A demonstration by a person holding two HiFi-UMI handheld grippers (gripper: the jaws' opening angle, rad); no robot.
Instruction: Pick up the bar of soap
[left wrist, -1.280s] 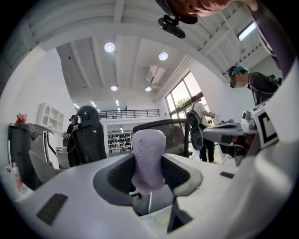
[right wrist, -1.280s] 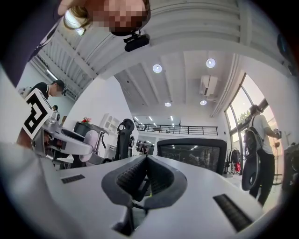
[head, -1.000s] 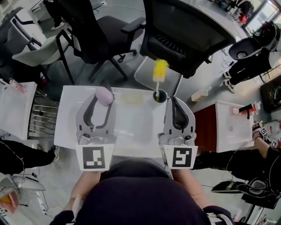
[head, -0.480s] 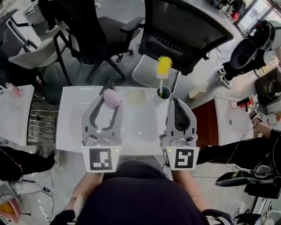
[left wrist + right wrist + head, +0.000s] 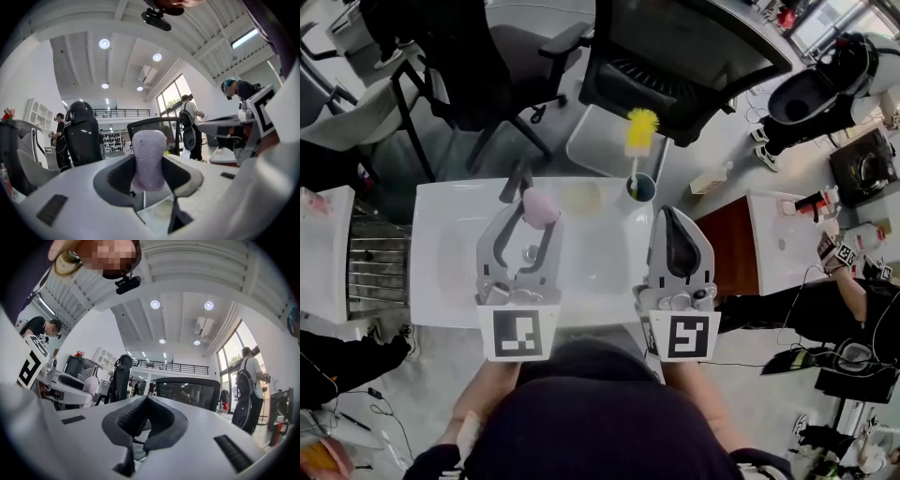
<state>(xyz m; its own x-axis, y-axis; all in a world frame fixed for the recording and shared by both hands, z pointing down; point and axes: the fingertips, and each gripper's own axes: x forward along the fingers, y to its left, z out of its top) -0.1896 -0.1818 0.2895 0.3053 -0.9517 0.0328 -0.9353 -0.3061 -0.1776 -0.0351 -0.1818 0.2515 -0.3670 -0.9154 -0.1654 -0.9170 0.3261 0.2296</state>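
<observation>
You held the soap (image 5: 540, 207) in your left gripper (image 5: 534, 214), its jaws closed on the bar's two sides near the tips. In the left gripper view the bar stood on end between the pads, and much of it rose above them. That grip probably suited a slick bar, since the pads pressed on its flatter sides. The gripper pointed out level across the room, and the bar seemed to hang clear of the worktop (image 5: 455, 253), above its back edge, so the pick looked done. Your right gripper (image 5: 673, 216) rested alongside, jaws shut on nothing, likely parked out of the way. Its tips lay near the cup (image 5: 641, 188) that held the yellow brush (image 5: 641, 125).
</observation>
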